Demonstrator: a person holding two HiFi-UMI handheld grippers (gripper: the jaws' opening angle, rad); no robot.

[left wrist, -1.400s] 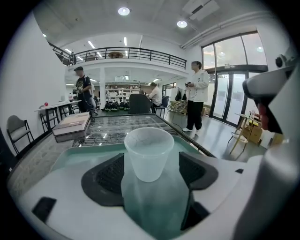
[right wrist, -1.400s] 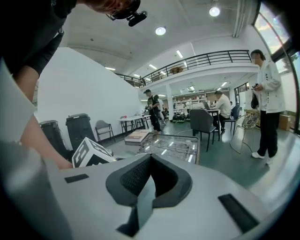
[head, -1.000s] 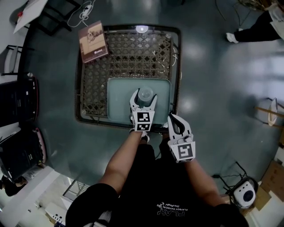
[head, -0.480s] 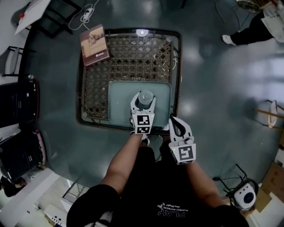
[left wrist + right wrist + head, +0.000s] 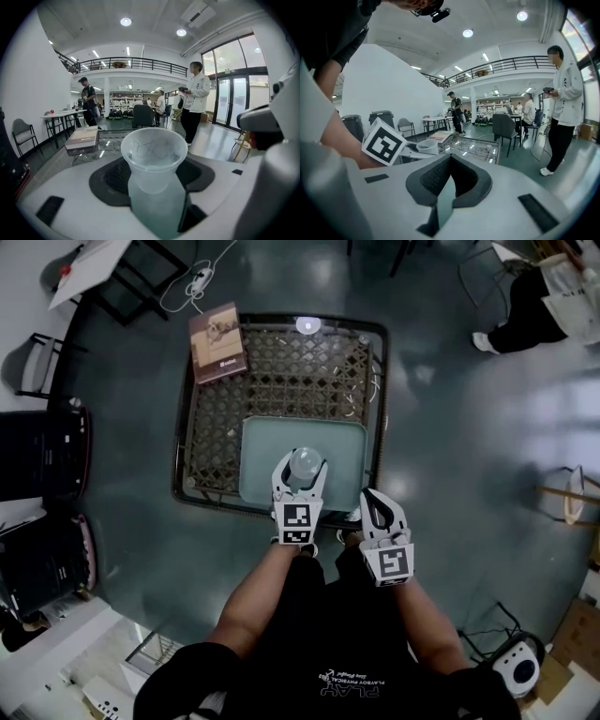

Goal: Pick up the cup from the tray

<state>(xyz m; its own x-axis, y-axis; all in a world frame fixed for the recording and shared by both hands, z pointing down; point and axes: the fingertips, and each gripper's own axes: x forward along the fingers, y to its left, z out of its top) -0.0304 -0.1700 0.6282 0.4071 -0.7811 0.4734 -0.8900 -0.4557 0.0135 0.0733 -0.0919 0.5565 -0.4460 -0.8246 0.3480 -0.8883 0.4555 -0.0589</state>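
Lattice table (image 5: 281,381) below, tray (image 5: 349,439) on its near side: left claw (image 5: 302,466) clamps the clear cup (image 5: 153,154) between wide-set jaws (right over the tray); right claw (image 5: 373,503) hangs beside it, closed and empty.

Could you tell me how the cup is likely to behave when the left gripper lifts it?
The cup looks like thin, translucent plastic, so it is probably light and may buckle if the left gripper squeezes harder. It appears empty, so little should spill. Its walls widen upward, so a hard pinch might push it up.
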